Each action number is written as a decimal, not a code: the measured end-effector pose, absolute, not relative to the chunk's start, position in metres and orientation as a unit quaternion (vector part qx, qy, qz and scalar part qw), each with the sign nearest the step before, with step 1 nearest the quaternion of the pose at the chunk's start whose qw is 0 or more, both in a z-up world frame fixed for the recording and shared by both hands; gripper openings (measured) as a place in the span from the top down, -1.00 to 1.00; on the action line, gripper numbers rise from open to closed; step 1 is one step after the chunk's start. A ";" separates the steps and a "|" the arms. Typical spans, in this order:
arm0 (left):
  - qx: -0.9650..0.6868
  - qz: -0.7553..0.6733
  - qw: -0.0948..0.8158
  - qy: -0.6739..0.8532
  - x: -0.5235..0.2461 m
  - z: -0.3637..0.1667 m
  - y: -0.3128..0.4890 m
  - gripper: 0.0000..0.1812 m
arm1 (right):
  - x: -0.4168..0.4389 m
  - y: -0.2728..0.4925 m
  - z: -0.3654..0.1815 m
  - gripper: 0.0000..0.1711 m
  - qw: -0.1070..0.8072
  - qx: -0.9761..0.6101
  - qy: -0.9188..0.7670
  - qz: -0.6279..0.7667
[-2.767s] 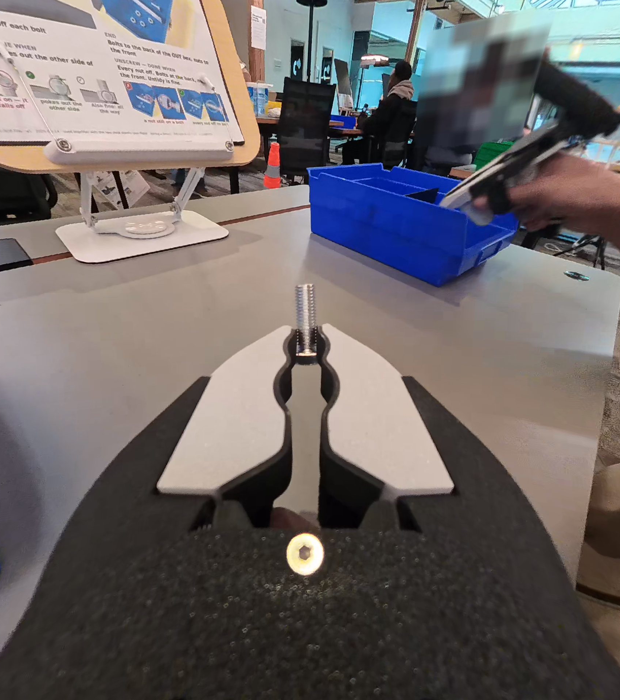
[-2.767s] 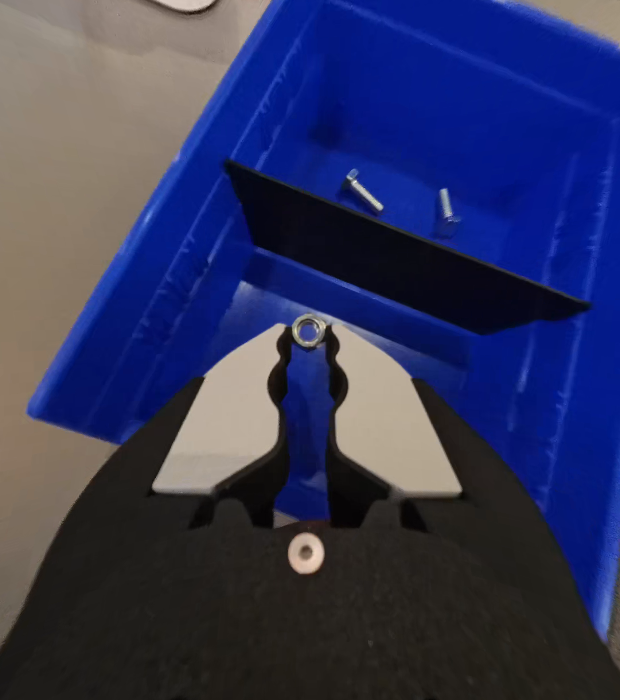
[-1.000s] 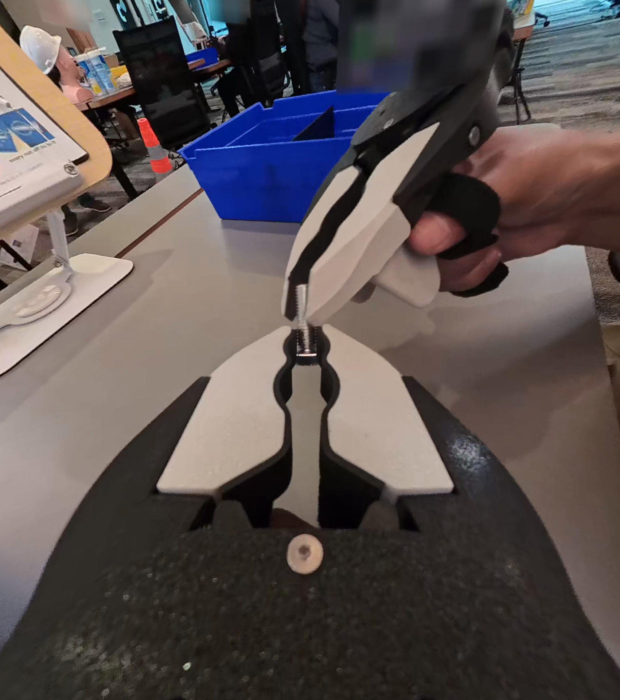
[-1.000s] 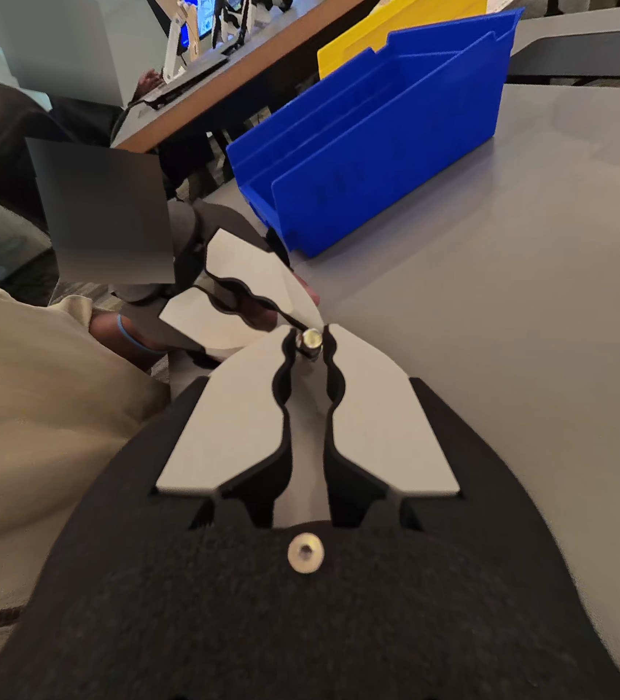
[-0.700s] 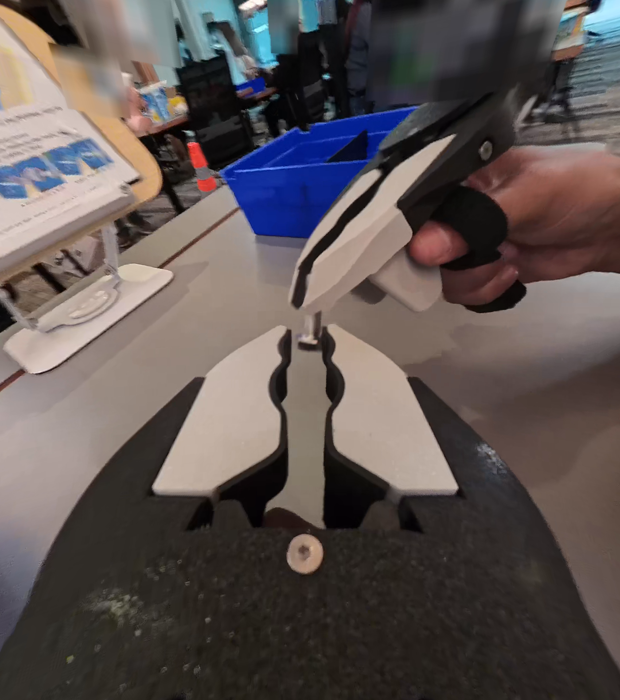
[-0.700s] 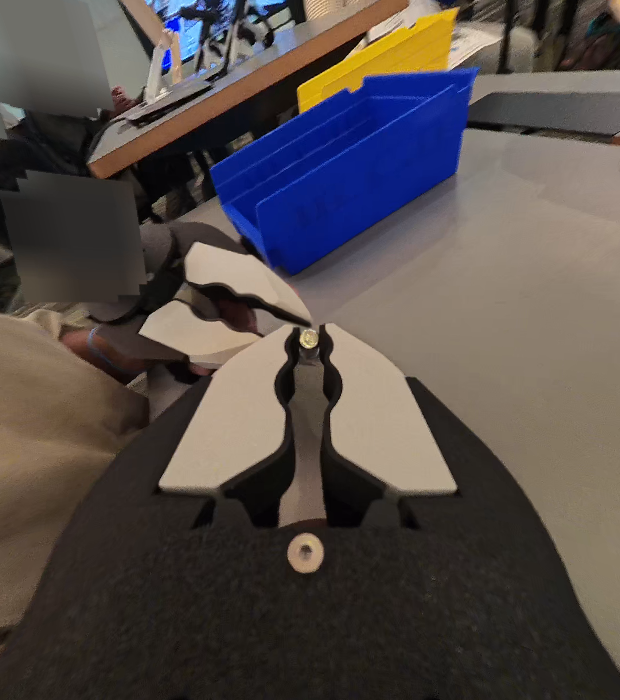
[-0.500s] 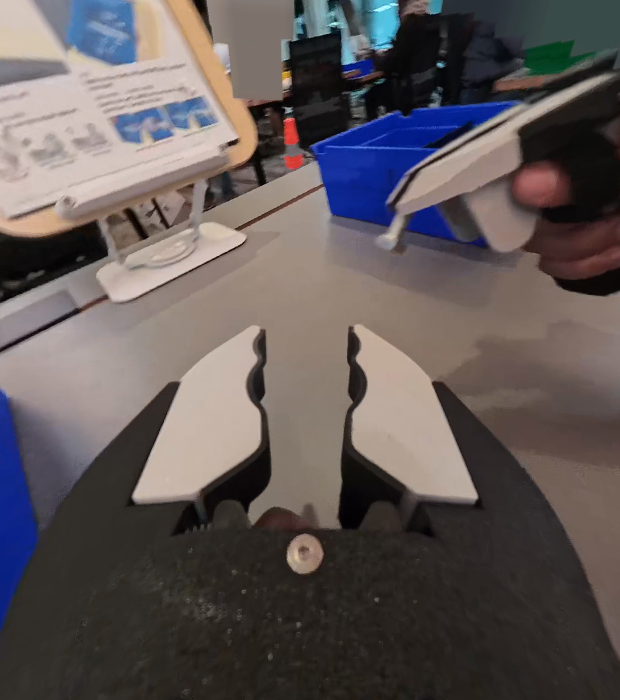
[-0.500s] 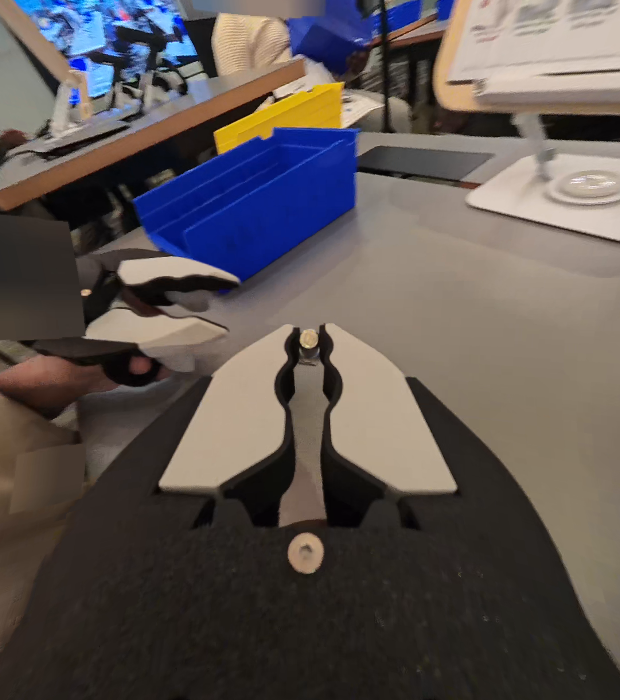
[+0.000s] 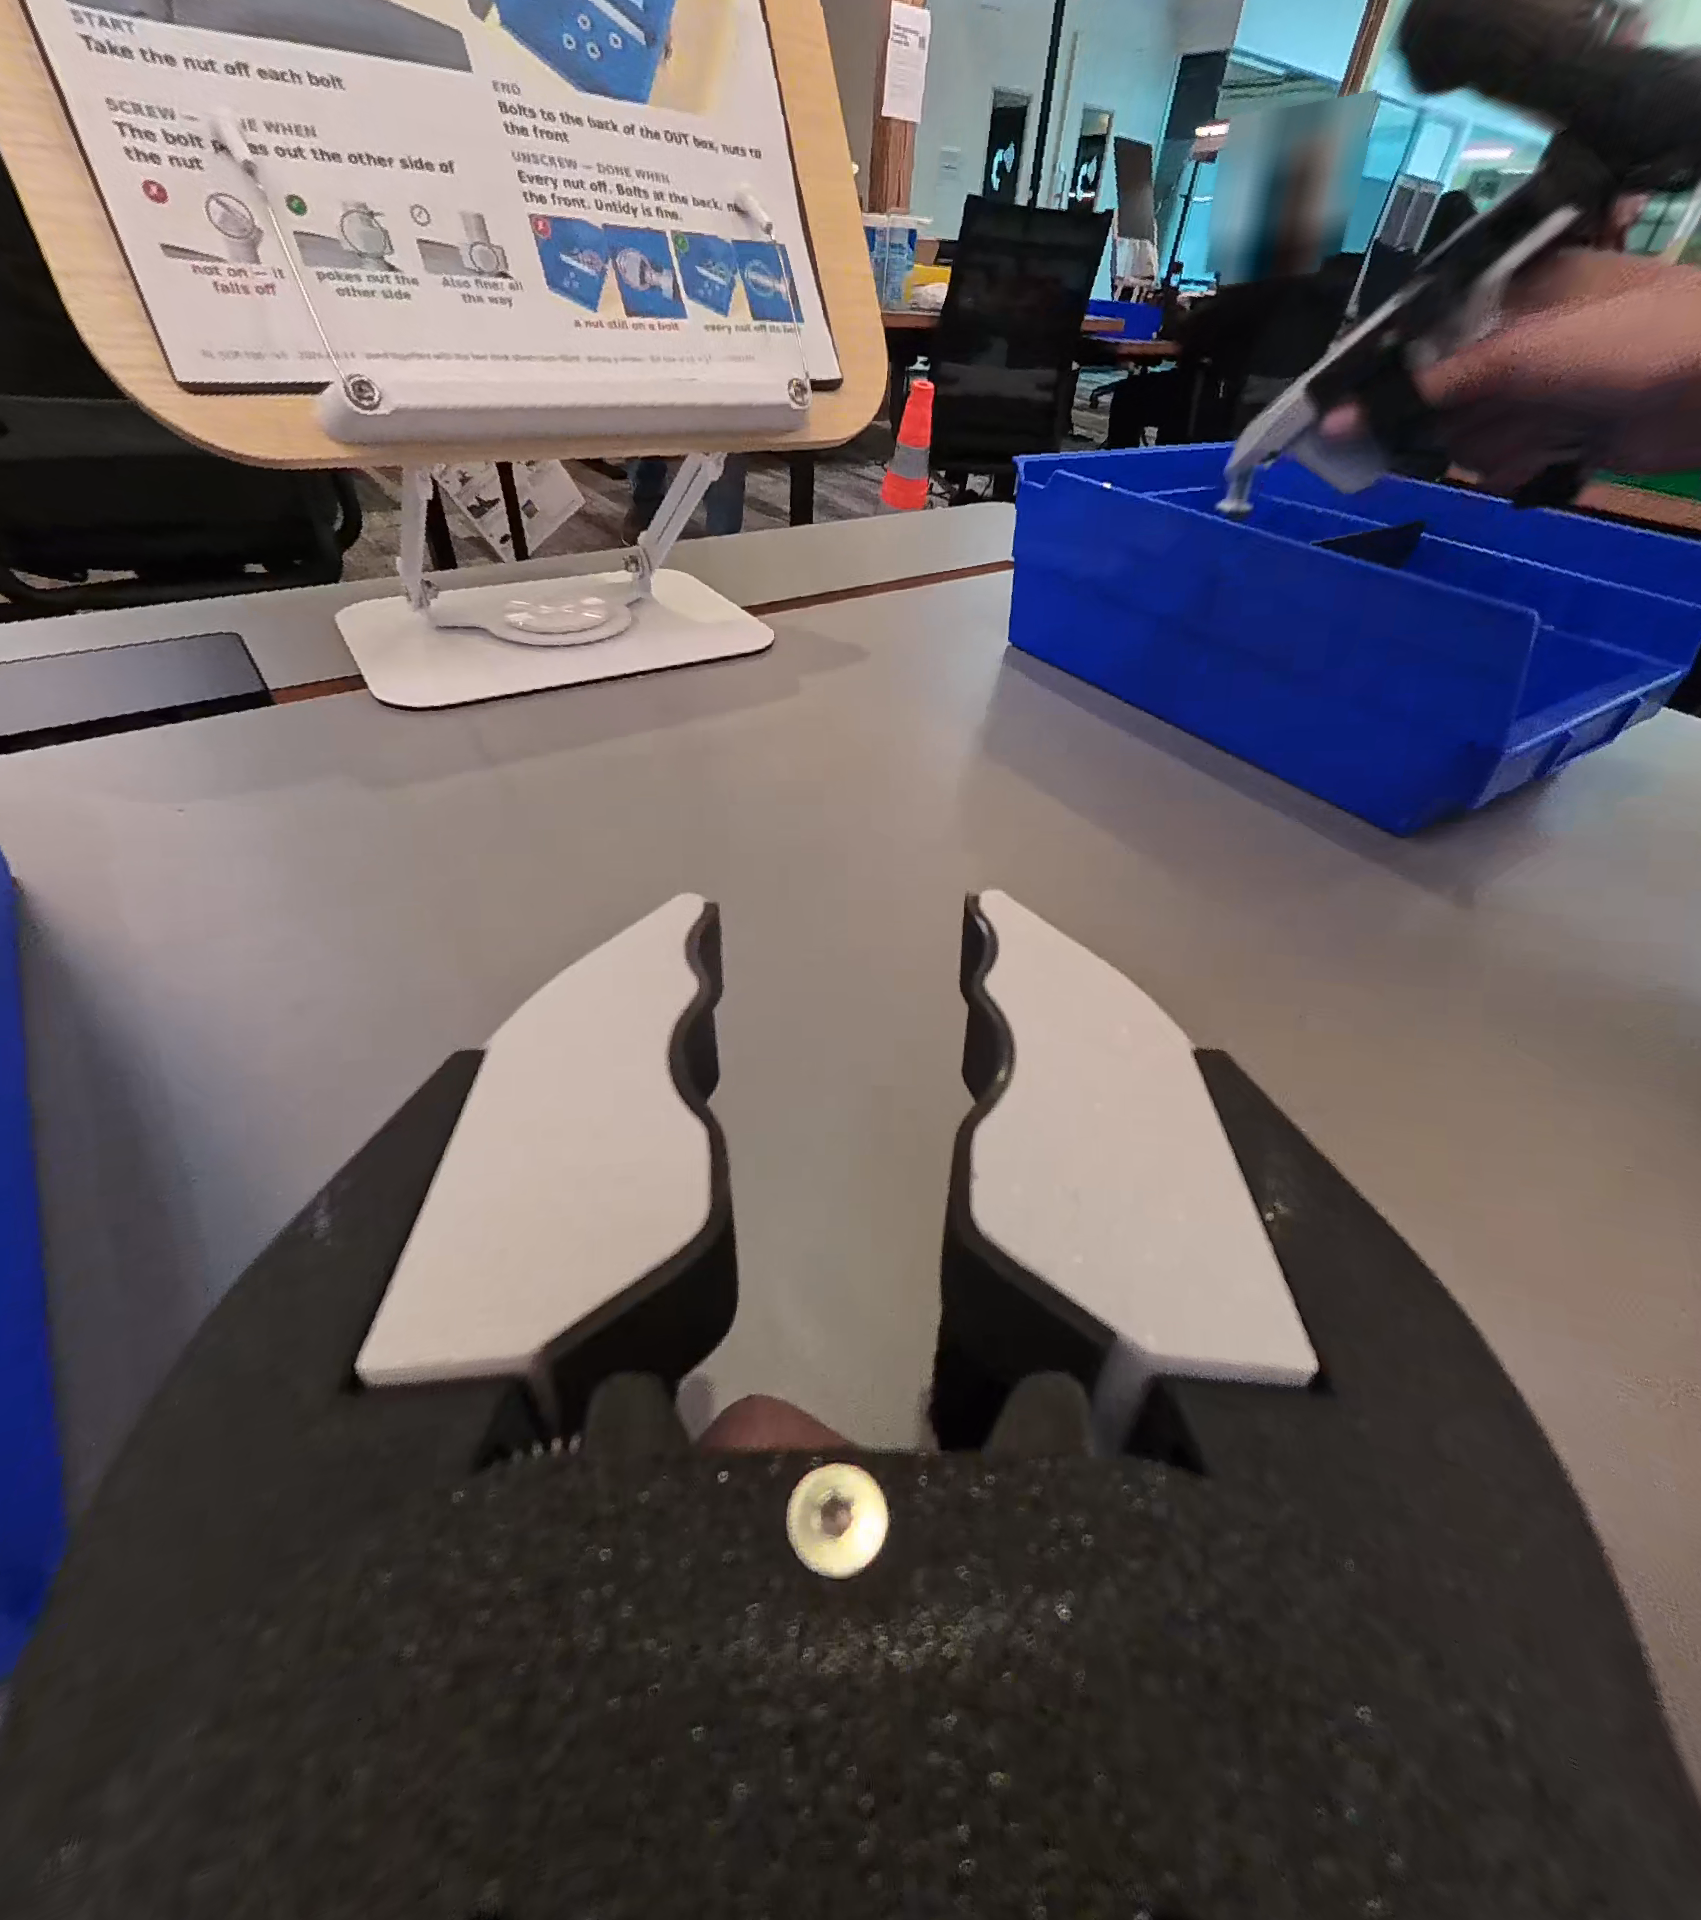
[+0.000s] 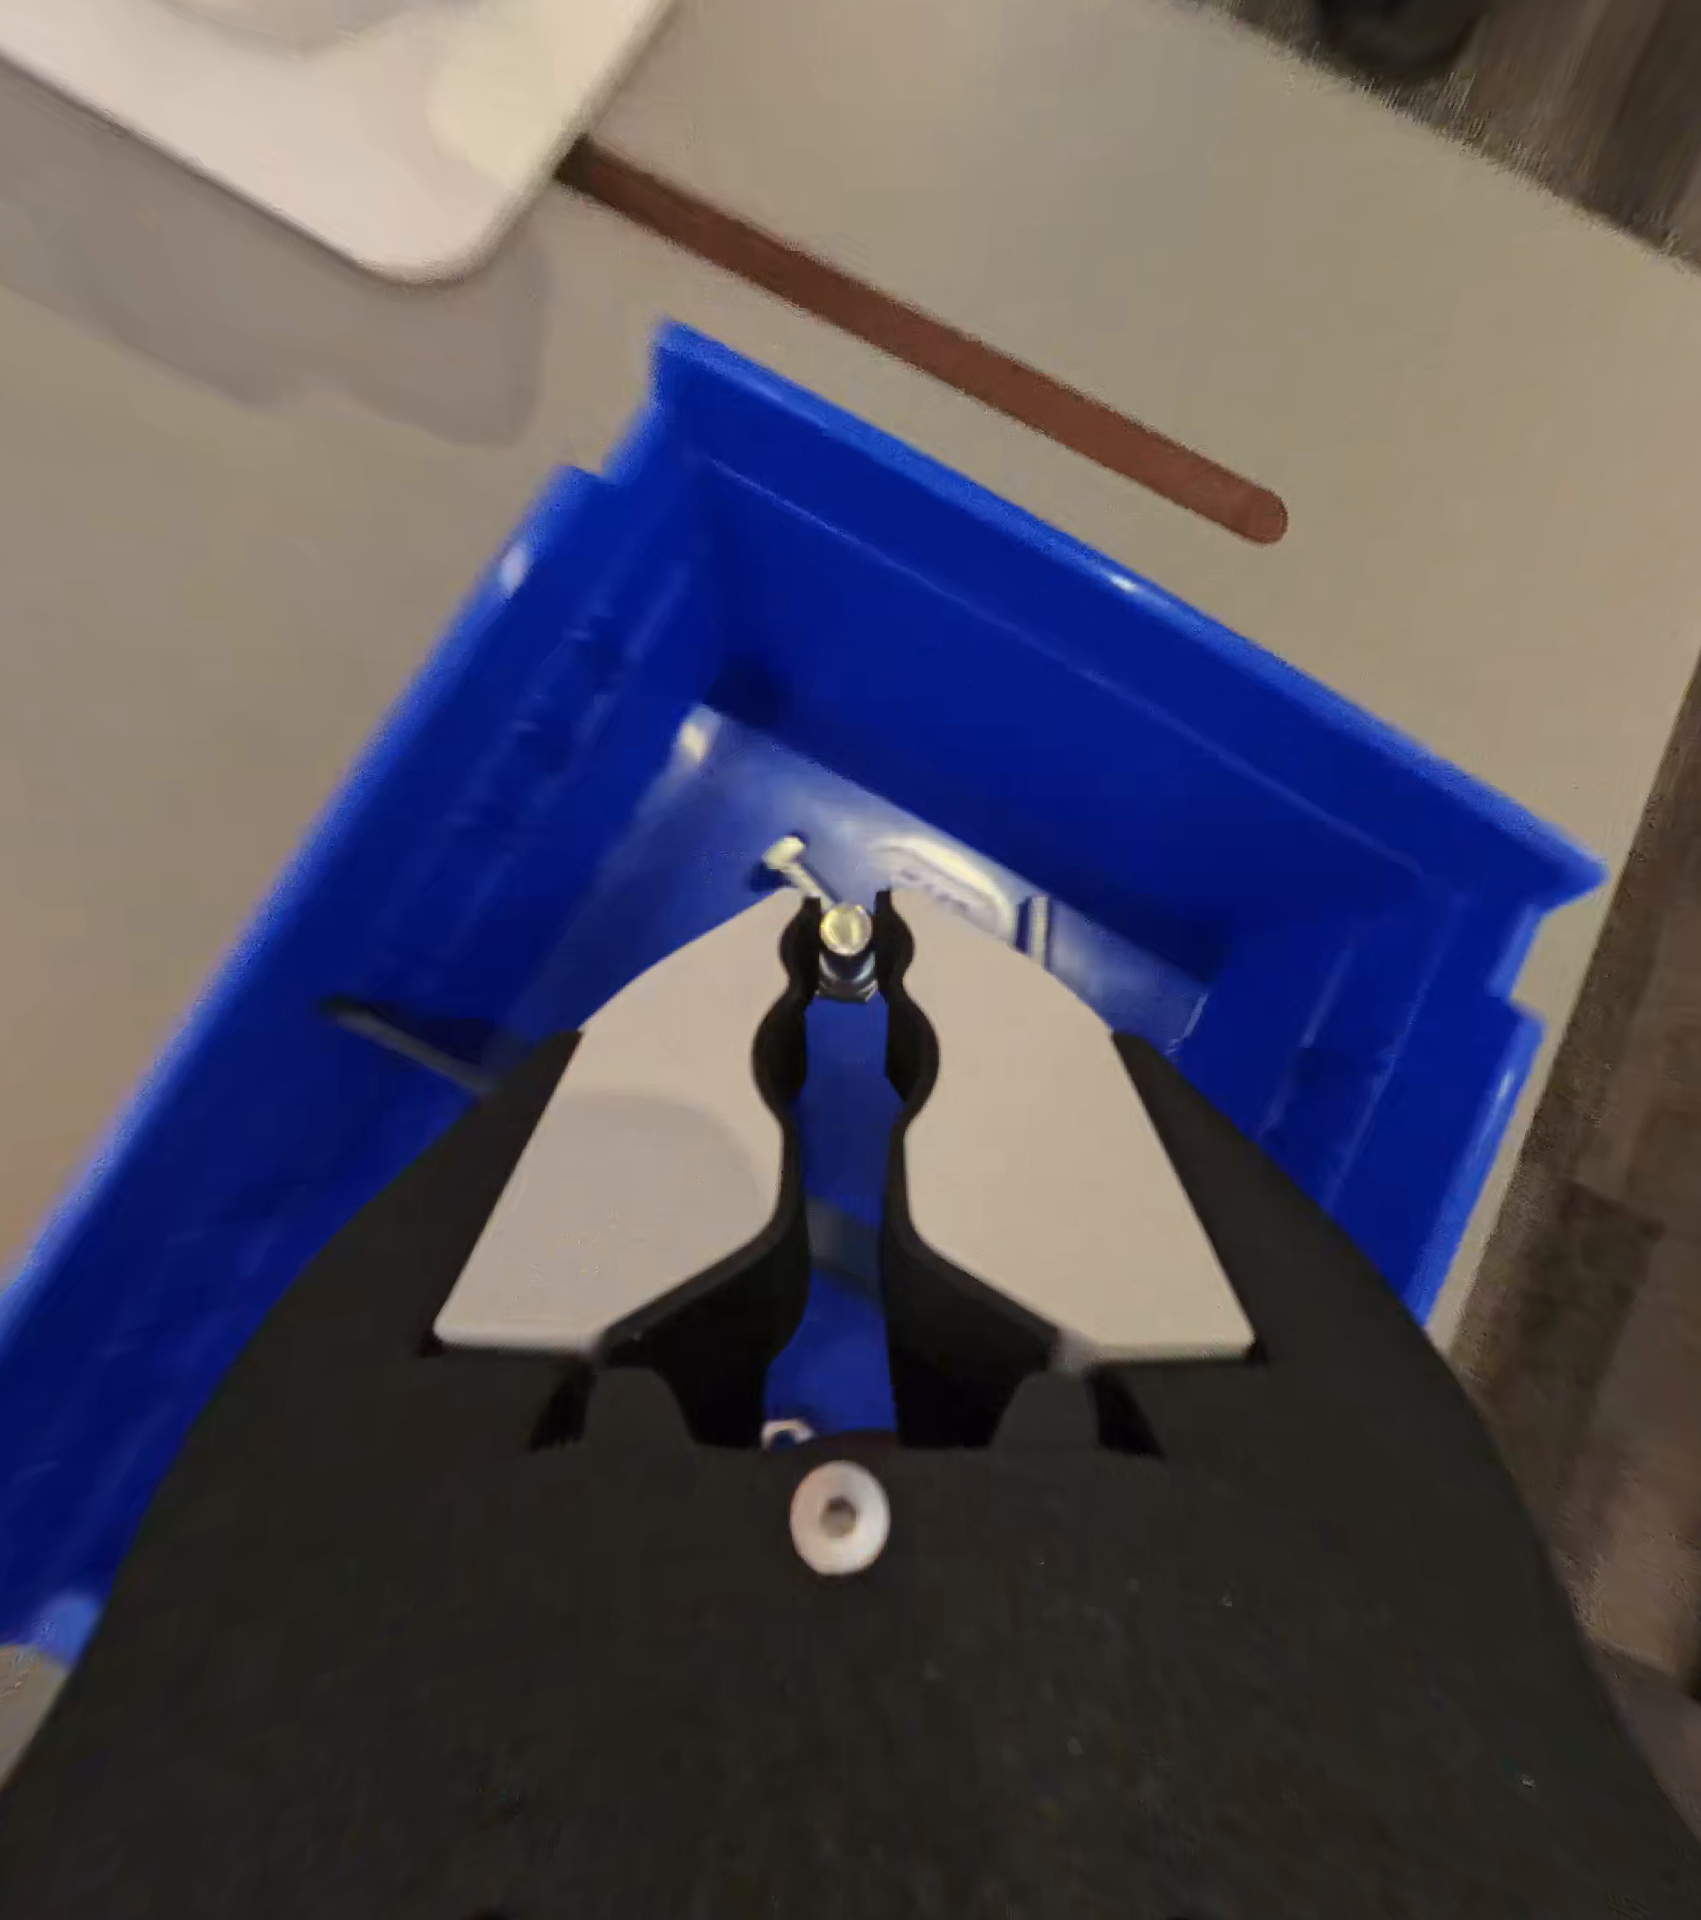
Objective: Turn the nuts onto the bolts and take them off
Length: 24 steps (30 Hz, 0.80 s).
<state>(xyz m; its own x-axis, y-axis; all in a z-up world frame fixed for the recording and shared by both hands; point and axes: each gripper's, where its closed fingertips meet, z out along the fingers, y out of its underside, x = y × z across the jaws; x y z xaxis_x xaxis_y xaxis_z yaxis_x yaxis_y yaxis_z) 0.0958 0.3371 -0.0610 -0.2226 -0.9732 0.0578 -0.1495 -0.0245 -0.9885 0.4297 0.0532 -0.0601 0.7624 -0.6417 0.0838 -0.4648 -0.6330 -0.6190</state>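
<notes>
hovering over the blue bin (image 10: 1085, 727) at centre frame, the right tongs (image 10: 844, 940) are clenching a bolt (image 10: 844, 925) above another bolt (image 10: 792, 868) lying inside; the left tongs (image 9: 841, 997) are gaping empty over the tabletop (image 9: 617, 831). dropping it looks next, with more likely waiting.

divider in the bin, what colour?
Black. The divider inside the blue bin shows best in the left wrist view.

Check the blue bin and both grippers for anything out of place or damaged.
Nothing stands out. The right hand-held gripper is shut on a bolt above the blue bin, where another bolt lies loose. The left hand-held gripper is open and empty over the grey table.
</notes>
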 end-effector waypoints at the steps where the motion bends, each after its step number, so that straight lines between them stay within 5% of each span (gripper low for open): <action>1: -0.484 -0.526 0.393 0.579 0.096 -0.061 0.337 0.52 | 0.441 0.052 -0.072 0.88 0.265 -0.904 0.307 -0.136; 11: -0.485 -0.526 0.385 0.583 0.096 -0.062 0.336 0.52 | 0.450 0.035 -0.145 0.88 -0.002 -0.967 0.255 -0.027; 19: -0.489 -0.524 0.373 0.589 0.099 -0.066 0.335 0.52 | 0.460 0.043 -0.154 0.88 0.023 -0.962 0.268 -0.048; 24: -0.491 -0.522 0.378 0.586 0.099 -0.065 0.336 0.51 | 0.461 0.054 -0.113 0.64 0.142 -0.935 0.291 -0.148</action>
<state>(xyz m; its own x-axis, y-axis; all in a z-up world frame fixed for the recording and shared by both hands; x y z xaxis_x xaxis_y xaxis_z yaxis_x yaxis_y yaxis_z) 0.0988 0.3359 -0.0652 -0.2334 -0.9699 0.0697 -0.1807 -0.0272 -0.9832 0.4612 0.0543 -0.1135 0.7876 -0.5851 0.1932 -0.5010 -0.7906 -0.3520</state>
